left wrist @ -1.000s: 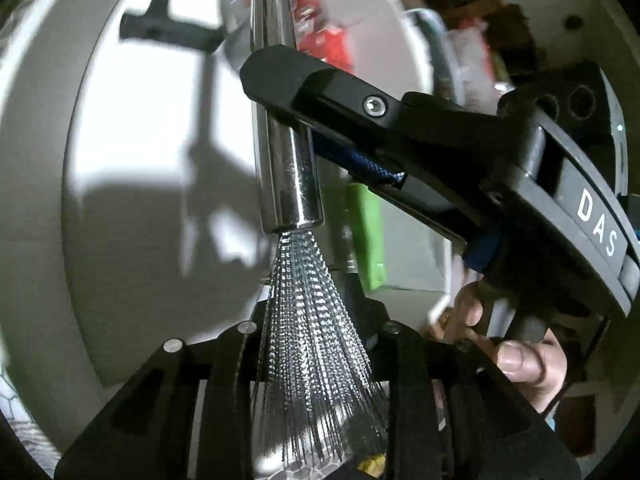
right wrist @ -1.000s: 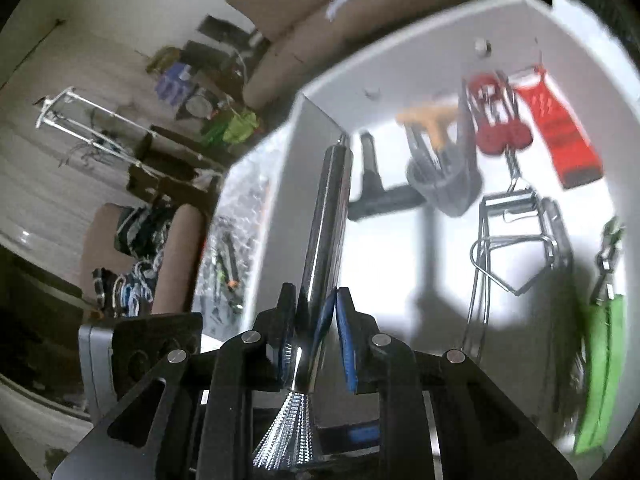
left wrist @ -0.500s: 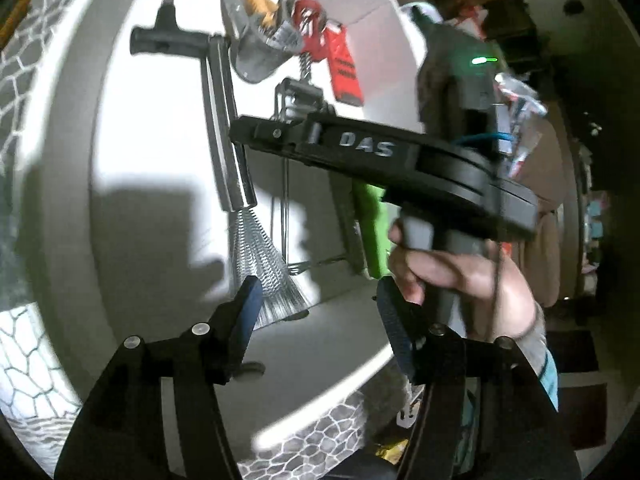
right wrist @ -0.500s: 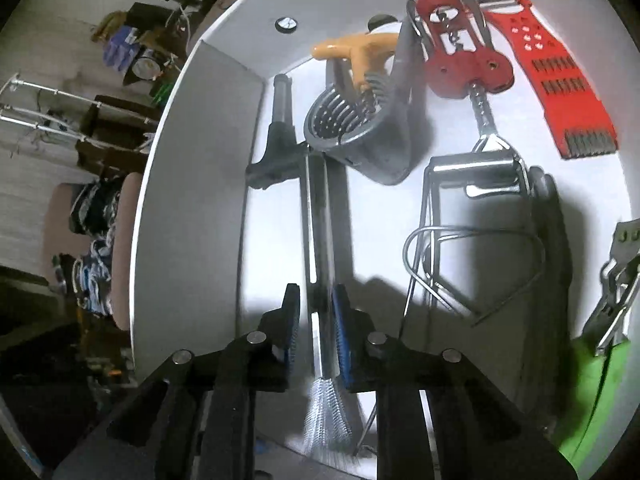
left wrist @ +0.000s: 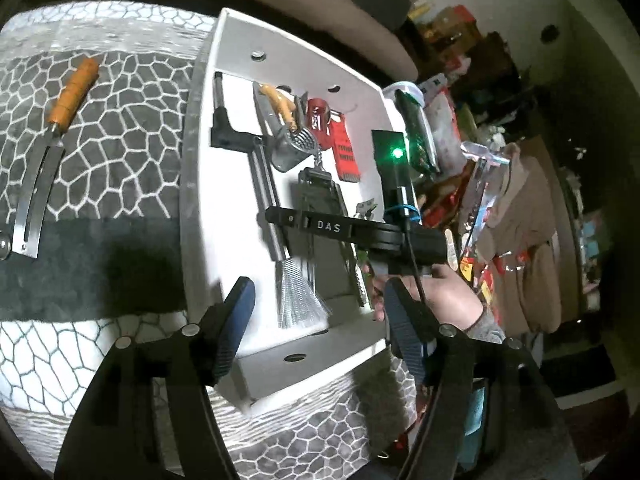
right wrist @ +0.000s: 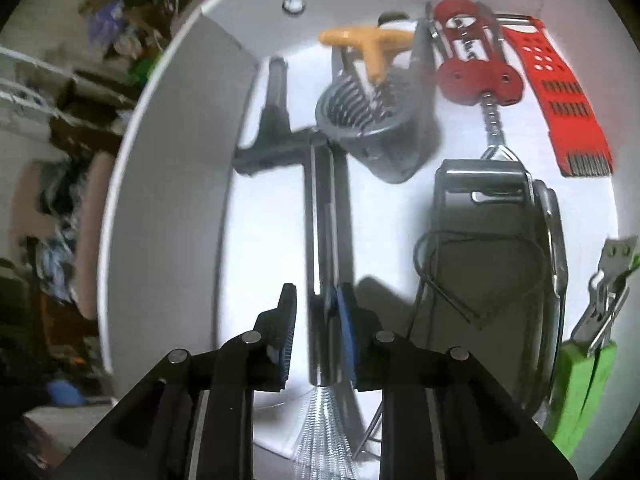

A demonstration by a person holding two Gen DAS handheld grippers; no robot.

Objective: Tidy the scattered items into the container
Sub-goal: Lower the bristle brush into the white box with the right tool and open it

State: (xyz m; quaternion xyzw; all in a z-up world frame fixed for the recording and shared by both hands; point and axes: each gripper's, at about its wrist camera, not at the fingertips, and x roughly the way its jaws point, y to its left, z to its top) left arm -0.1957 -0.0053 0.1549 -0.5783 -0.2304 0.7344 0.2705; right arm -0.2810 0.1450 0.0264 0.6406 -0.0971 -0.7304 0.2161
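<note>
- Nearest the right wrist lens: right tool over the white container, jaws opening. The metal-handled wire brush lies between the pads; the blue right pad sits against the handle, the left pad stands apart from it.
- Same view, just beyond: brush handle runs away from the lens, its far end at a black T-shaped utensil; bristles fan out toward the lens.
- Same view, farther in: grey slotted scoop with orange handle, red corkscrew, red slotted grater, wire slicer, green-handled tool at the right edge.
- Left wrist view, near: left tool with jaws spread and opening, nothing between them, raised short of the container's near wall.
- Left view only: right tool seen from the side, a hand gripping it, green light on its housing.
- Left view only, farther left: an orange-handled knife lies outside the container on the grey-and-white patterned cover.
</note>
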